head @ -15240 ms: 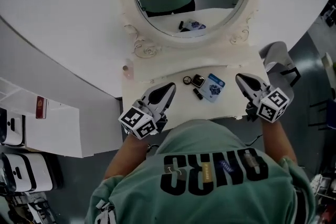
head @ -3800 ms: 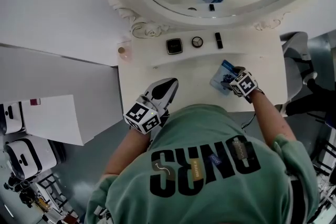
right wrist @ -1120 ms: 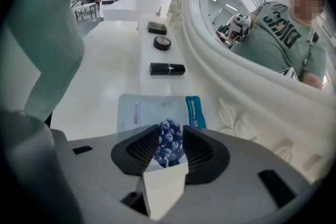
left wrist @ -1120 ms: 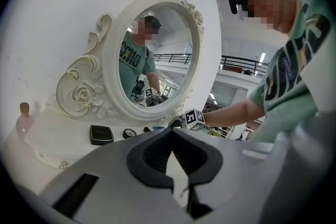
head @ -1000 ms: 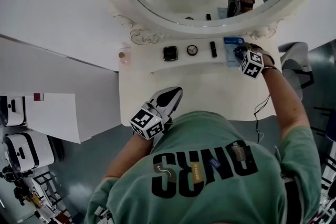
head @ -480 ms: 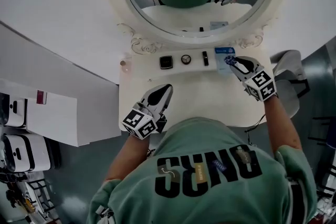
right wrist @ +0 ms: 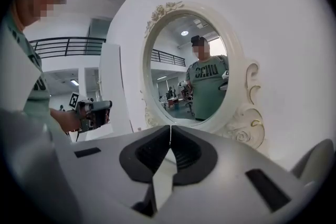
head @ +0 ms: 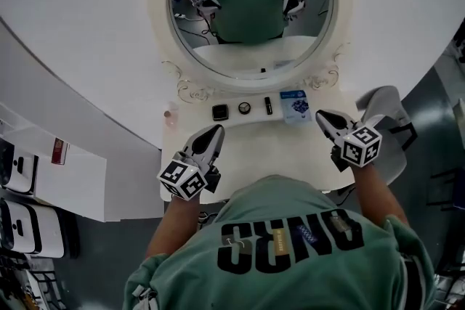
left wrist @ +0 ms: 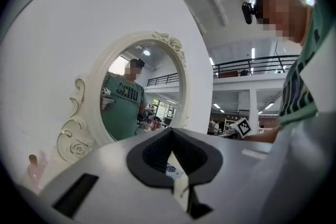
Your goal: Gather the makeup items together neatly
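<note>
Lining up in a row just below the mirror (head: 251, 7) are a compact (head: 220, 112), pot (head: 245, 107), lipstick (head: 268, 105) and blue packet (head: 295, 104). Farther from the mirror, the left gripper (head: 215, 131) and right gripper (head: 322, 115) hover over the dresser (head: 276, 150). Both are pinched together on nothing, the right having just closed.

L gripper (head: 214, 130): jaws together, empty, held level. R gripper (head: 320, 115): jaws just closed on nothing, tipped slightly down.
</note>
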Demonstrator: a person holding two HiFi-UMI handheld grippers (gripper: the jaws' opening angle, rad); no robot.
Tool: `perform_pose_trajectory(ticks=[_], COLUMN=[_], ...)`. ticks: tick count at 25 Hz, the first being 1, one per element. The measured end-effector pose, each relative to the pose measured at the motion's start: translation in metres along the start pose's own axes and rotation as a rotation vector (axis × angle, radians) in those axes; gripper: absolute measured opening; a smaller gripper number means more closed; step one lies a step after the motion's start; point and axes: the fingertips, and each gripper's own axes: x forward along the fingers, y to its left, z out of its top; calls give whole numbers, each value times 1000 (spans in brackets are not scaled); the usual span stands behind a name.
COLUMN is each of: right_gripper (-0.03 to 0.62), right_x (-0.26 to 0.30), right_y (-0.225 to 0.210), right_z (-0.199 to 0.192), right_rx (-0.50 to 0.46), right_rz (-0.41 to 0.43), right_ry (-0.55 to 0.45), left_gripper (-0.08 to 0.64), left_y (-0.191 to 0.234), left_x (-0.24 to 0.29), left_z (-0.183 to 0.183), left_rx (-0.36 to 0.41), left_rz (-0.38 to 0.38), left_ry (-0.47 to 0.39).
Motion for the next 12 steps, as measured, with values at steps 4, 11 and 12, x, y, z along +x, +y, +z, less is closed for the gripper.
perform_pose_trajectory(ticks=[4,11,12], right_gripper=[-6,-6,-6], right_x=[-14,-22,-21], right_y=[-4,-9,-10], right_z=[-15,-29,-29], right_rx=[139,142,134], right_rz=[21,-3,-5], right_ry=[-30,9,11], left_gripper=[8,8,8], left_y=[-10,-17,-17], left_x=[2,-4,-6], left_z=[-13,-25,-25], left_rx=[-21,-28,-28], left_rz=[-5,-2,0], left_ry=[18,39,39])
